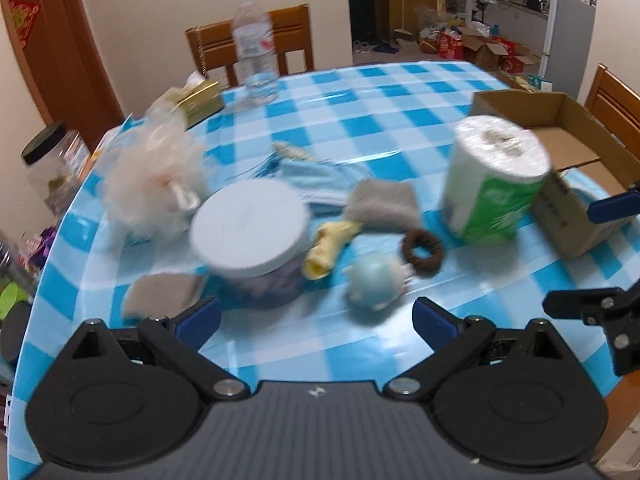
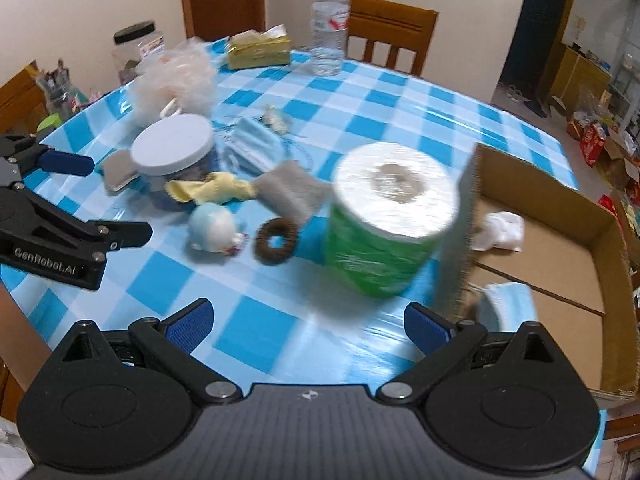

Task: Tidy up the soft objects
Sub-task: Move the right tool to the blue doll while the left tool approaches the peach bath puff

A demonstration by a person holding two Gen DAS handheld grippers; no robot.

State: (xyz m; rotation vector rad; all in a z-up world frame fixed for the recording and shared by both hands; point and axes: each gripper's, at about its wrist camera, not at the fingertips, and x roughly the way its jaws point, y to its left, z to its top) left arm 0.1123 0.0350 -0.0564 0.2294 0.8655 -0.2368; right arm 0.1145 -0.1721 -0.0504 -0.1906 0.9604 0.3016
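Observation:
Soft things lie on the blue checked table: a peach bath pouf (image 1: pixel 154 182) (image 2: pixel 176 80), a blue face mask (image 1: pixel 316 184) (image 2: pixel 256 148), grey cloths (image 1: pixel 382 206) (image 2: pixel 292 192), a yellow cloth (image 1: pixel 328 246) (image 2: pixel 212 190), a brown hair tie (image 1: pixel 422 252) (image 2: pixel 277 246), a pale blue plush toy (image 1: pixel 376 278) (image 2: pixel 214 228). A green-wrapped toilet roll (image 1: pixel 496 178) (image 2: pixel 390 216) stands beside the cardboard box (image 1: pixel 560 216) (image 2: pixel 568 264), which holds a white cloth (image 2: pixel 500 230) and a blue mask (image 2: pixel 508 306). My left gripper (image 1: pixel 316 320) and right gripper (image 2: pixel 306 322) are open and empty above the table's near side.
A white-lidded jar (image 1: pixel 252 240) (image 2: pixel 172 150) stands among the soft things. A water bottle (image 1: pixel 256 48) (image 2: pixel 329 24), a gold tissue box (image 1: pixel 200 100) (image 2: pixel 258 50) and a black-lidded plastic jar (image 1: pixel 52 164) (image 2: pixel 138 50) stand at the far side. Wooden chairs surround the table.

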